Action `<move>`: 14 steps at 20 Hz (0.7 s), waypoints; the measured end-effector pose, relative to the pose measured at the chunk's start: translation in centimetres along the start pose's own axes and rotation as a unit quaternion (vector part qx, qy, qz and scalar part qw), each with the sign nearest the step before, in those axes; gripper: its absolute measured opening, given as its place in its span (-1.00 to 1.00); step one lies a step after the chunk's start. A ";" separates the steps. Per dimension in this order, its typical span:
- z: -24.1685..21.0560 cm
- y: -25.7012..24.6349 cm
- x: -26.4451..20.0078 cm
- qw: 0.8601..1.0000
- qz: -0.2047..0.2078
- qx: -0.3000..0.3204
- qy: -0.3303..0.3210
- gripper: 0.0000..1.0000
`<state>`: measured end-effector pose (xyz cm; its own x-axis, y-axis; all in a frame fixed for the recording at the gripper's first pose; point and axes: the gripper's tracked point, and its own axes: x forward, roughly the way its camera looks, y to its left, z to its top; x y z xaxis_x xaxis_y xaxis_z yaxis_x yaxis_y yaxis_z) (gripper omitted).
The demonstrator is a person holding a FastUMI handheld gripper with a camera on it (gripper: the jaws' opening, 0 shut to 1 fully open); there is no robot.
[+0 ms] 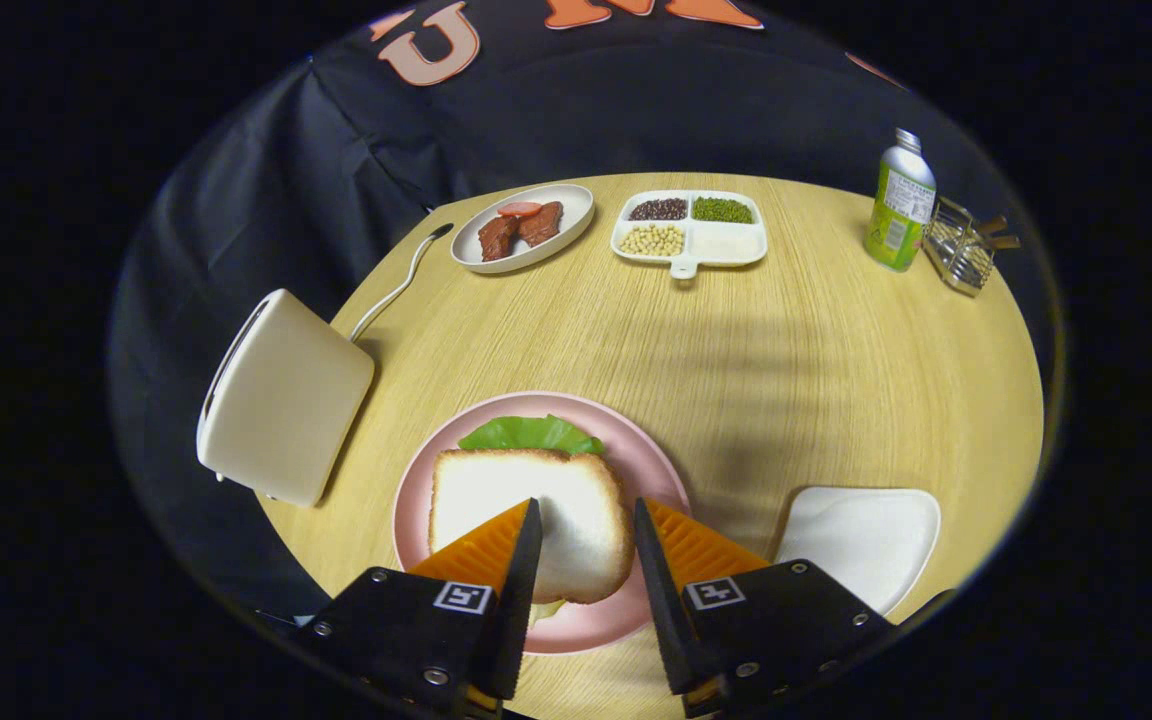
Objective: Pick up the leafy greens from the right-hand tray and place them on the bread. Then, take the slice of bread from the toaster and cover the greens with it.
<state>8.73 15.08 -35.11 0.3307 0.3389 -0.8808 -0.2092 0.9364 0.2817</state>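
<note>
And here the sandwich looks all but built. On the pink plate (416, 480) sits a slice of bread (496, 500), pale in the middle with a golden-brown crust, thick and slightly puffed, lying flat. Peeking out from under its far edge is the leafy greens (531, 433), a bright, smooth, ruffled leaf, covered except for that strip. A pale sliver shows under the near edge of the slice, probably the bottom bread, though I cannot say for sure.

The gripper (586, 520) hovers just over the near part of the slice, jaws spread apart with bread showing in the gap between them; neither finger appears to press on it.

To the right of the plate, the white tray (861, 535) lies bare, so the greens look taken. The toaster (281, 395) stands to the left, its slot turned away, so whether a slice remains inside I cannot tell.

My read: both placements look done, with only backing off left. The top slice seems to sit fairly square over the leaf.
</note>
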 end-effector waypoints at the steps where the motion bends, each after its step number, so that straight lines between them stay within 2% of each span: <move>1: 0.3 0.3 -0.5 1.000 -0.003 -0.010 -0.014 0.20; 2: 0.9 0.4 -0.9 0.999 -0.009 -0.017 -0.031 0.32; 3: 1.5 0.2 -1.5 0.998 -0.021 -0.022 -0.053 0.35; 6: 4.4 -0.1 -4.4 0.988 -0.058 -0.037 -0.138 0.36; 9: 6.1 0.1 -8.0 0.974 -0.076 -0.032 -0.213 0.42; 12: 7.7 0.0 -11.9 0.952 -0.096 -0.035 -0.289 0.47; 14: 8.1 0.9 -15.3 0.936 -0.094 -0.051 -0.335 0.52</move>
<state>10.95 11.51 -18.23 0.8660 0.1822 -0.4658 -0.1650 0.9832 0.0778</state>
